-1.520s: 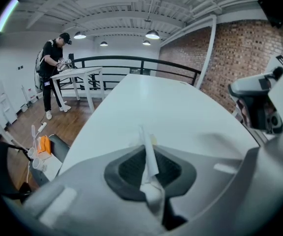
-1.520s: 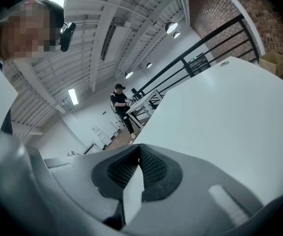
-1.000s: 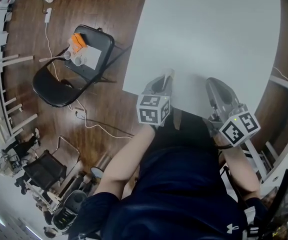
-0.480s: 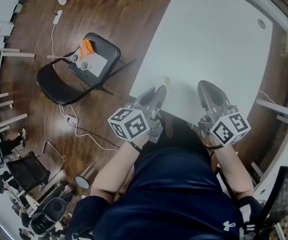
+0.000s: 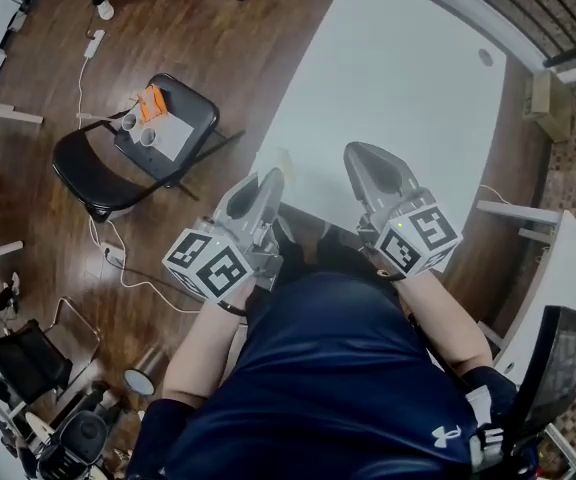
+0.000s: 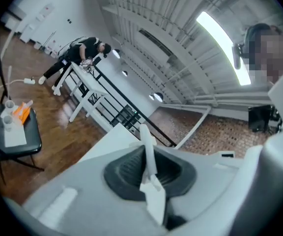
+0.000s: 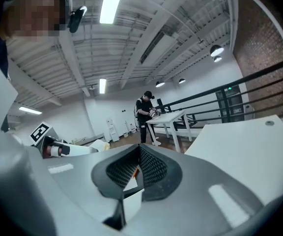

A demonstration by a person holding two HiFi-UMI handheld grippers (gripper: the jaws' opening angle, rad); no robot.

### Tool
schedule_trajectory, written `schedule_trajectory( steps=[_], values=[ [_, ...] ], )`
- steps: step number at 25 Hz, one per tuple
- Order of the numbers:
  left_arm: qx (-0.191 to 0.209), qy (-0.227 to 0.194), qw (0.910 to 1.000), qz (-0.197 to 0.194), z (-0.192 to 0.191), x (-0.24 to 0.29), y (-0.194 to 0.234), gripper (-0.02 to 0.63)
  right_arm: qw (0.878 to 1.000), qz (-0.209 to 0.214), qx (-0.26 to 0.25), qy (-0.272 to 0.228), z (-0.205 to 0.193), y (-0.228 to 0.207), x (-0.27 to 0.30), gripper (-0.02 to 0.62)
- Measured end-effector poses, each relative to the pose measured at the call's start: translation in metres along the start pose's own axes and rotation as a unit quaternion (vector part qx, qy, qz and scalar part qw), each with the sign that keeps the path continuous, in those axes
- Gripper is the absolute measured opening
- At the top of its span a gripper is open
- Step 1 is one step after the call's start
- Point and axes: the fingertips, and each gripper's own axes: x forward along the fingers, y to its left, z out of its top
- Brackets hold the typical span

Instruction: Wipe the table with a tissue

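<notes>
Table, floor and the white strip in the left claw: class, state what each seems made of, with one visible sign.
Large white table: probably laminate or painted board; smooth, matte, uniform. Brown floor: wood or wood-look planks; grain streaks, slight sheen. Thin white strip: likely tissue paper; thin, creased, folded.

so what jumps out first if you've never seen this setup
The big white table fills the upper middle of the head view. At its near edge sit the left gripper, shut on a thin white tissue, and the right gripper, jaws together. Off to the left, a black folding chair holds cups and something orange.
</notes>
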Motion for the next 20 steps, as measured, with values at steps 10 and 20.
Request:
schedule_trajectory(
  steps=[10, 20],
  values=[
    [0.078, -0.041, 0.9961, -0.008, 0.027, -0.014, -0.009, 0.021, 0.997, 0.028, -0.070, -0.014, 0.021, 0.040, 0.006, 0.005],
    [0.084, -0.056, 0.9949, 0.001, 0.045, -0.031, 0.002, 0.021, 0.995, 0.051, -0.084, -0.010, 0.027, 0.064, 0.021, 0.005]
  ],
)
